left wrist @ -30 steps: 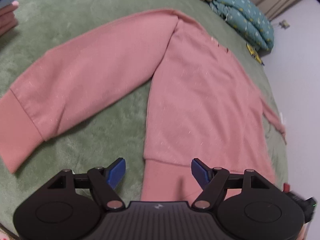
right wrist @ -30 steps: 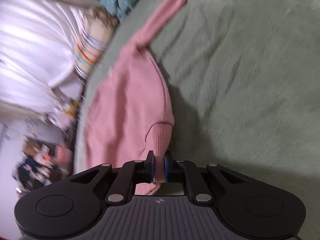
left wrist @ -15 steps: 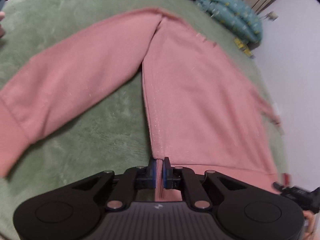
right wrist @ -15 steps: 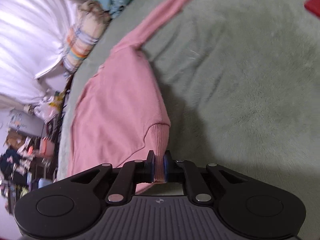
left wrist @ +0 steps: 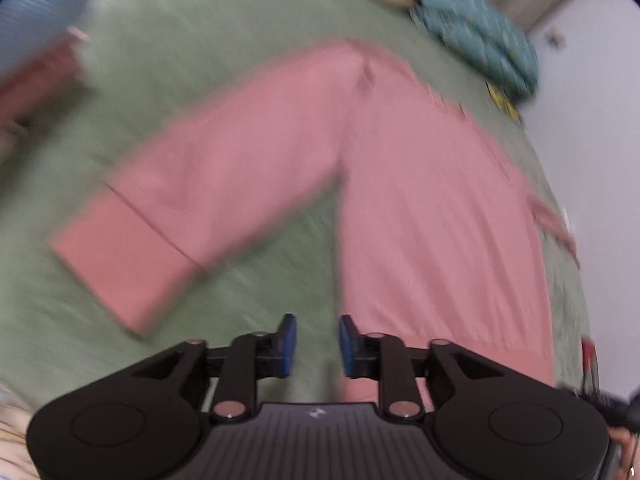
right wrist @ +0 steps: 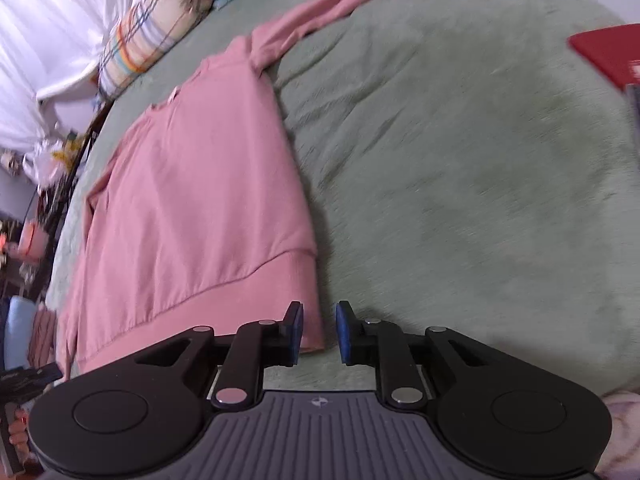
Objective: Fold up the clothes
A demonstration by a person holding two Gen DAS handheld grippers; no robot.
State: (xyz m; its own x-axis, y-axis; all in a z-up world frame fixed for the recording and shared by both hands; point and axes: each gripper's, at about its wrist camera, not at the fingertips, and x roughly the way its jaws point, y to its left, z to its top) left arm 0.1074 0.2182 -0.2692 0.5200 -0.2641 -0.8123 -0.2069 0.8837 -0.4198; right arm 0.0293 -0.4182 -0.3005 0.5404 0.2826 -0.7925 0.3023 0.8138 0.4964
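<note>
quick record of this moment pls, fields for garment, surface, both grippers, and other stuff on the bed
garment: pink sweatshirt, lying flat, one sleeve spread out to the side
surface: green blanket
left gripper: open, empty, by the hem
right gripper: open, empty, at the hem corner
other items: teal quilt, striped pillow, red object at the view's edge
image quality: left view motion-blurred

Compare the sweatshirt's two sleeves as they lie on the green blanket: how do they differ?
One sleeve lies flat and broad, its cuff in full view; the other sleeve is bunched narrow, with its cuff out of frame. The first angles away from the sweatshirt body; the second trails nearly straight off. Both are pink and rest on the blanket.
</note>
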